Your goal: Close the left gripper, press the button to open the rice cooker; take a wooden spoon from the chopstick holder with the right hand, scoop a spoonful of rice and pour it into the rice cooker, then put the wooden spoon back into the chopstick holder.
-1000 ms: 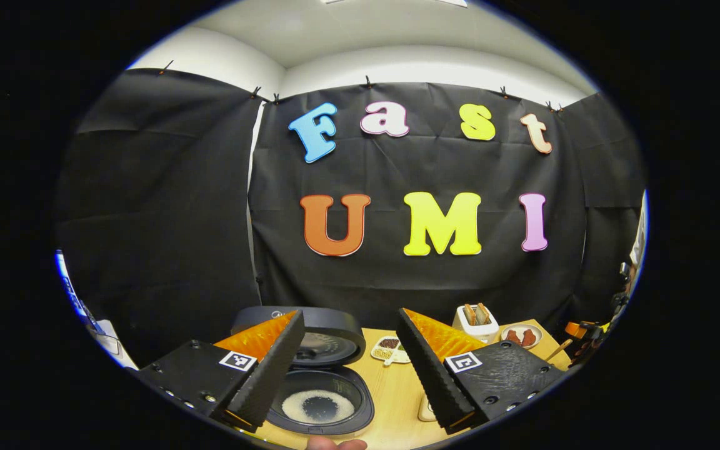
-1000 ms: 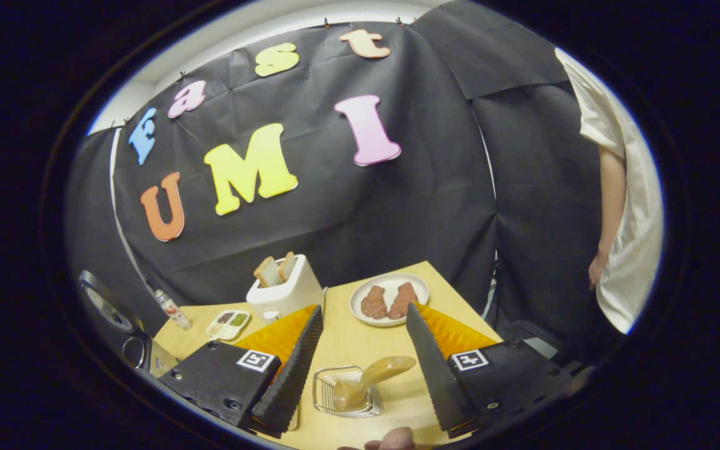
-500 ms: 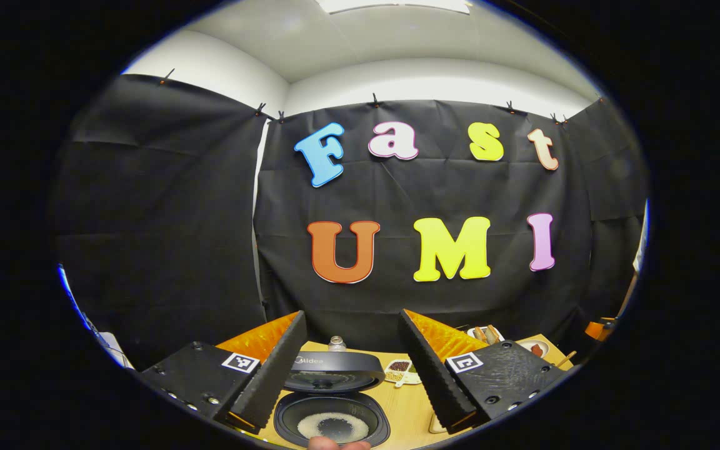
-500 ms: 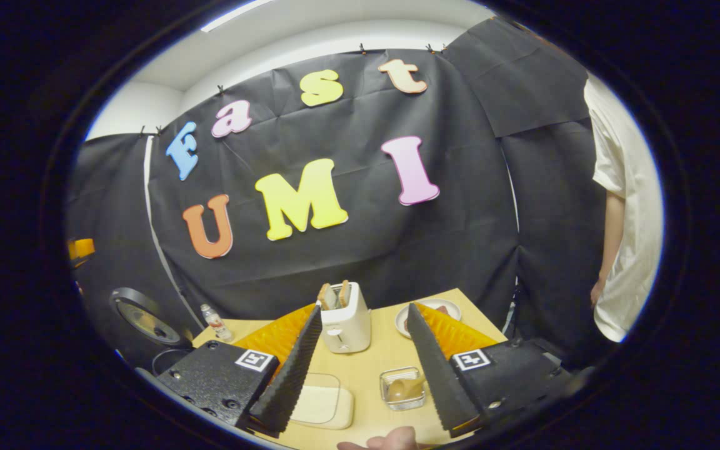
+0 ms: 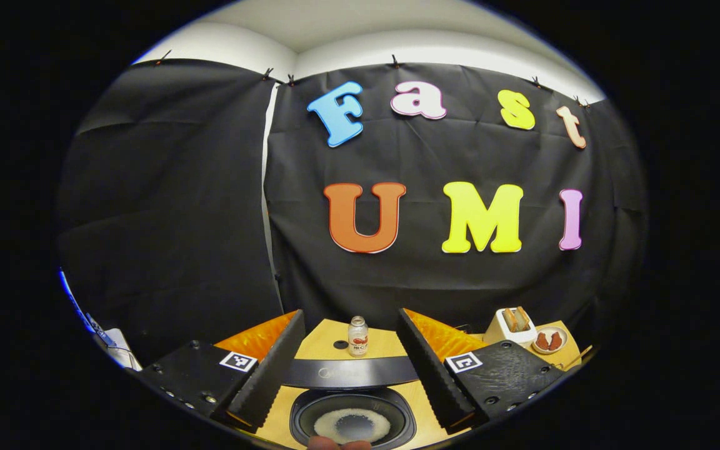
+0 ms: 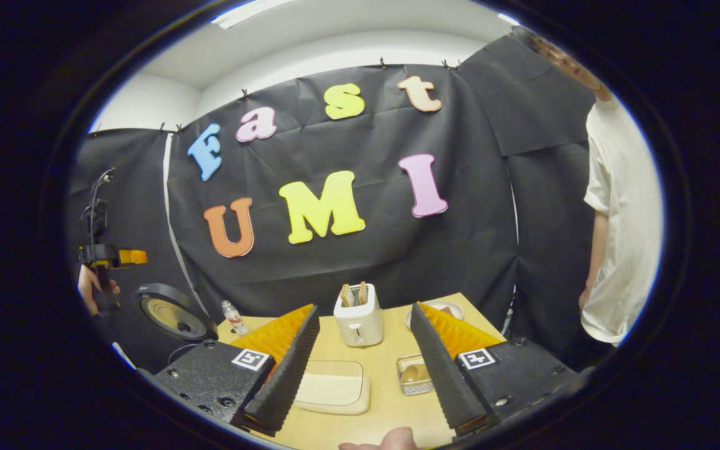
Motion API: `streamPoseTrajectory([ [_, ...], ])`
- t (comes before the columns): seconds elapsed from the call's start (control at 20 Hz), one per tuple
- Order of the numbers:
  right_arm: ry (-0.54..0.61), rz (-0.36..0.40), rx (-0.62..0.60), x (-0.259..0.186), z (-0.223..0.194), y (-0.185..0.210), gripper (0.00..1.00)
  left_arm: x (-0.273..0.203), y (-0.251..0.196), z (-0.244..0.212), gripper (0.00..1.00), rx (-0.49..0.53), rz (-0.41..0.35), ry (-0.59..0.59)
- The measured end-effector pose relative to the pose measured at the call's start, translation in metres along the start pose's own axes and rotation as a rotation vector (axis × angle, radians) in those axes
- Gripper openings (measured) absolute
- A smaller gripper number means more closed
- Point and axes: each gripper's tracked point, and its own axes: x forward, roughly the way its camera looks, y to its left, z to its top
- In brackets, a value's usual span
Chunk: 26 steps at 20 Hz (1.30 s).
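The black rice cooker stands open below my left gripper, a ring of white rice in its pot and its raised lid seen edge-on. The left gripper is open and holds nothing. In the right gripper view the small clear chopstick holder sits on the table with the wooden spoon inside, just left of the right finger. My right gripper is open and empty, above the table. A pale flat rice dish lies between its fingers. The left gripper shows far left, held by a hand.
A white toaster with bread stands mid-table, a plate of meat pieces behind the right finger. A small bottle stands behind the cooker lid. A person in a white shirt stands at the table's right end.
The right gripper has drawn back from the holder, leaving the spoon in it, and swung towards the toaster. The left gripper has shifted so the open cooker lies centred between its fingers. Both stay open.
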Motion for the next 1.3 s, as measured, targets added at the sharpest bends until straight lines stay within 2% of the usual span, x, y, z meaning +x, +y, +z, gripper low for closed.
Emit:
streamPoseTrajectory([
  [0.05, 0.0, -0.009, -0.004, -0.005, 0.0, 0.0, 0.99, 0.006, 0.0, -0.006, 0.95, 0.001, -0.006, 0.025],
  [0.15, -0.004, -0.025, -0.013, -0.011, 0.0, 0.001, 0.95, 0.017, 0.003, -0.019, 0.94, -0.005, -0.009, 0.087],
  [0.25, -0.016, -0.043, -0.022, -0.018, 0.002, 0.004, 0.95, 0.021, 0.007, -0.032, 0.95, -0.009, -0.011, 0.13],
  [0.3, -0.016, -0.043, -0.023, -0.022, 0.004, 0.009, 0.91, 0.023, 0.011, -0.036, 0.95, -0.007, -0.007, 0.147],
  [0.35, -0.017, -0.045, -0.022, -0.023, 0.004, 0.011, 0.95, 0.024, 0.013, -0.042, 0.95, -0.007, -0.007, 0.17],
  [0.4, -0.014, -0.043, -0.022, -0.024, 0.002, 0.013, 0.95, 0.025, 0.014, -0.051, 0.95, -0.017, -0.011, 0.199],
  [0.45, -0.006, -0.036, -0.022, -0.025, -0.001, 0.016, 0.92, 0.023, 0.012, -0.052, 0.95, -0.03, -0.025, 0.204],
  [0.5, 0.001, -0.026, -0.028, -0.025, -0.003, 0.019, 0.95, 0.022, 0.01, -0.055, 0.97, -0.041, -0.033, 0.22],
  [0.75, 0.001, 0.025, -0.071, -0.023, -0.006, 0.034, 0.95, 0.002, 0.016, -0.073, 0.98, -0.051, -0.041, 0.277],
  [0.85, 0.014, 0.054, -0.065, -0.019, -0.011, 0.041, 0.95, -0.015, 0.015, -0.09, 0.98, -0.054, -0.03, 0.303],
  [0.9, 0.021, 0.071, -0.062, -0.017, -0.014, 0.044, 0.92, -0.024, 0.004, -0.107, 0.98, -0.051, -0.028, 0.324],
  [0.95, 0.027, 0.087, -0.062, -0.014, -0.016, 0.046, 0.95, -0.033, 0.002, -0.122, 0.98, -0.052, -0.03, 0.35],
  [1.05, 0.029, 0.115, -0.068, -0.008, -0.016, 0.051, 0.95, -0.051, -0.001, -0.151, 0.98, -0.059, -0.034, 0.411],
  [1.3, 0.039, 0.155, -0.06, 0.0, -0.019, 0.054, 0.95, -0.068, -0.006, -0.183, 0.95, -0.065, -0.018, 0.455],
])
